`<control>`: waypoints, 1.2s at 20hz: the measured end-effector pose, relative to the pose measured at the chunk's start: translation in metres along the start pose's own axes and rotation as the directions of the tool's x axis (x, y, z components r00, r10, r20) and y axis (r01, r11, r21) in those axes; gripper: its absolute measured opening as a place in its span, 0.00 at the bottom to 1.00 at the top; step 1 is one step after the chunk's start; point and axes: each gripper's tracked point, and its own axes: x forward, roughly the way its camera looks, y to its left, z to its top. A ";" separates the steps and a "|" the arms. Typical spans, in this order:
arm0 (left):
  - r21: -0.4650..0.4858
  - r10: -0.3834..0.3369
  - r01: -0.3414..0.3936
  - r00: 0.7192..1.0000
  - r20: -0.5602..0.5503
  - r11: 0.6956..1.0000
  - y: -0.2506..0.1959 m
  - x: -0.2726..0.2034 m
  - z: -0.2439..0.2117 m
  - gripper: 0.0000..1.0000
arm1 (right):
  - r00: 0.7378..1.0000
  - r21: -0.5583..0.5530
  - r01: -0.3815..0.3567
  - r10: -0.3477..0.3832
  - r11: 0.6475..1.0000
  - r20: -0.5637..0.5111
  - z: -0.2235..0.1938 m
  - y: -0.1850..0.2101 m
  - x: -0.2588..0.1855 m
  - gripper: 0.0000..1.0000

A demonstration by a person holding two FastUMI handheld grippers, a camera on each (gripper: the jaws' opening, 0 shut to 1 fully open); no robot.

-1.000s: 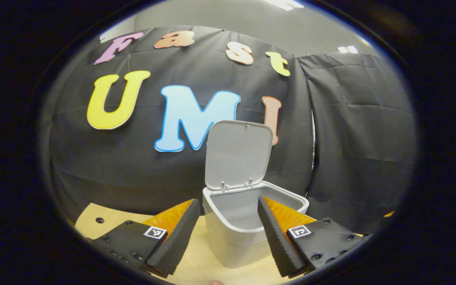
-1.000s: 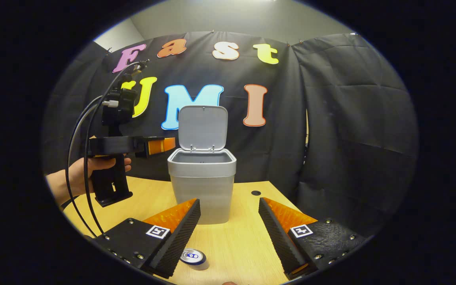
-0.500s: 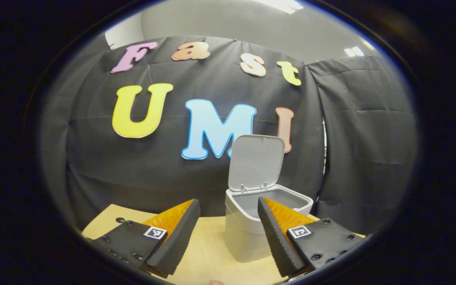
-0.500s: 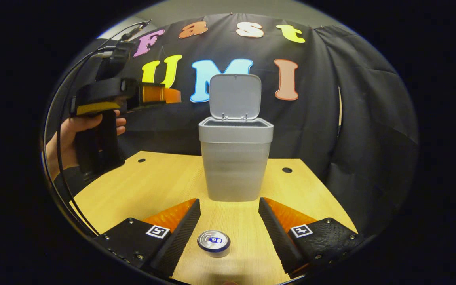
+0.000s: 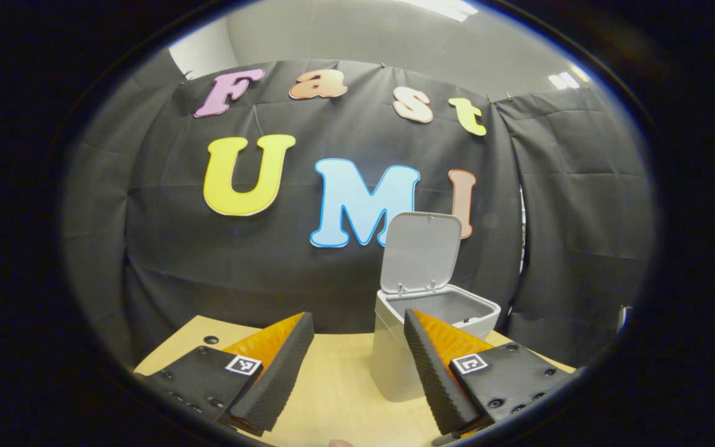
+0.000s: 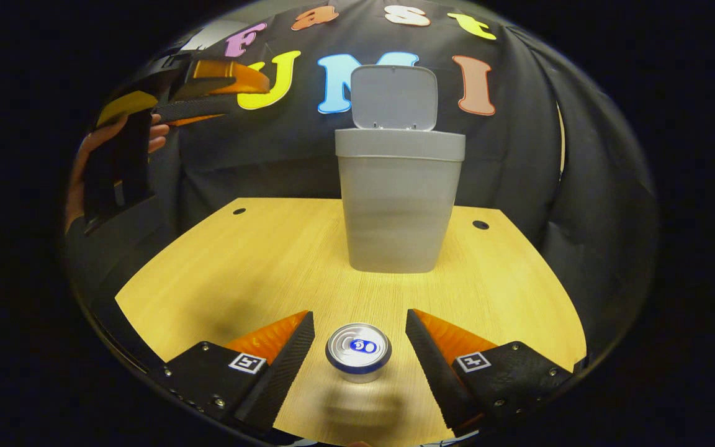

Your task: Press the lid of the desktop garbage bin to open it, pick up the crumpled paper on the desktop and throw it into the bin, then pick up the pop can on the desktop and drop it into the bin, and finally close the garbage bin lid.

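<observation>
— Grey bin (image 6: 400,205) stood open on the table (image 6: 239,261). Which step?
— The can (image 6: 358,354). It stood between my right gripper's (image 6: 359,360) spread fingers, untouched. Next I'd lower and squeeze. My left gripper (image 5: 357,366) hung open, empty.

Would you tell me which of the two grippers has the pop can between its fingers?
The right gripper: the upright pop can stands between its open fingers, untouched. The left gripper is held high beside the bin.

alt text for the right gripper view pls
The right gripper hangs open over an upright pop can on a wooden table, fingers either side, not touching. Behind stands a grey bin, lid up; upper left, a hand holds the left gripper.
</observation>
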 end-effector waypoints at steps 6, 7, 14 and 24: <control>-0.005 0.010 -0.010 1.000 -0.018 1.000 0.007 -0.013 -0.006 0.94 | 0.995 -0.003 0.002 -0.002 1.000 -0.099 -0.029 0.004 0.013 0.95; -0.006 0.009 -0.009 1.000 -0.020 1.000 0.007 -0.014 -0.006 0.94 | 0.994 -0.004 0.005 -0.006 1.000 -0.107 -0.032 0.003 0.014 0.95; -0.013 -0.001 0.000 1.000 -0.018 1.000 0.007 -0.014 -0.006 0.94 | 0.993 -0.029 0.019 -0.022 0.999 -0.114 -0.036 0.000 0.013 0.85; -0.019 0.014 -0.014 1.000 -0.002 1.000 0.014 -0.012 -0.005 0.95 | 1.000 -0.037 0.003 -0.002 0.999 0.030 0.026 -0.004 -0.013 0.84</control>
